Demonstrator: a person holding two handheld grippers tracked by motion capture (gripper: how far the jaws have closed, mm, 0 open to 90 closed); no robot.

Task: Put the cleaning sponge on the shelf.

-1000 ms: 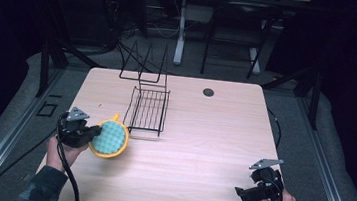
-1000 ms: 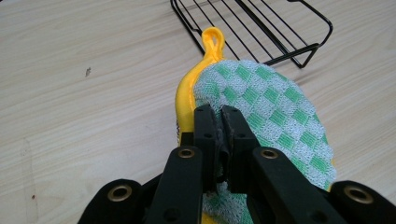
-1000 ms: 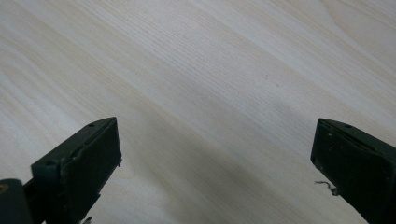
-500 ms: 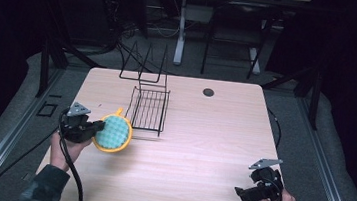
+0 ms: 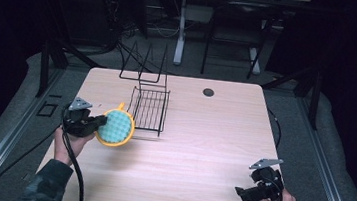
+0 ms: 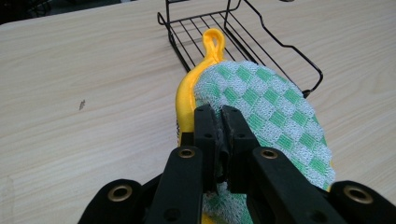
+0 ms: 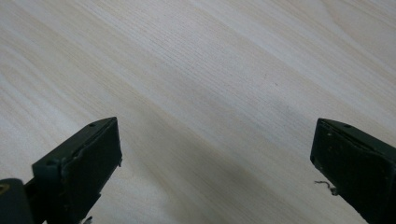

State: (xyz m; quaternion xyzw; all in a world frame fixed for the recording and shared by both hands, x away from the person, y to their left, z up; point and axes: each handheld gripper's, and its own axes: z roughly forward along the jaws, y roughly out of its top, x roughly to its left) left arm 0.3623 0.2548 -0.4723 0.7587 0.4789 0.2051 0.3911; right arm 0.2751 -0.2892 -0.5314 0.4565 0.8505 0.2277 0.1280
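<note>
A round pot holder (image 5: pixel 118 128) with a green-and-white check face, yellow rim and yellow loop hangs on edge just above the table, beside the left side of a black wire rack (image 5: pixel 151 108). My left gripper (image 5: pixel 97 123) is shut on its edge. In the left gripper view the jaws pinch the pot holder (image 6: pixel 261 102) near its rim, the loop pointing toward the wire rack (image 6: pixel 243 28); my left gripper (image 6: pixel 221 122) is closed tight. My right gripper (image 5: pixel 240 193) rests low at the table's front right, open, and in its own view my right gripper (image 7: pixel 215 154) has bare wood between its jaws.
The wooden table (image 5: pixel 212 139) has a dark round grommet (image 5: pixel 208 92) near its far edge. The rack's tall wire uprights (image 5: pixel 142 64) stand at the back left. Cables trail from both grippers off the table's front. Dark floor and table legs lie beyond.
My left gripper has carried the pot holder up and to the right, closer to the rack's left side. The right gripper has stayed put.
</note>
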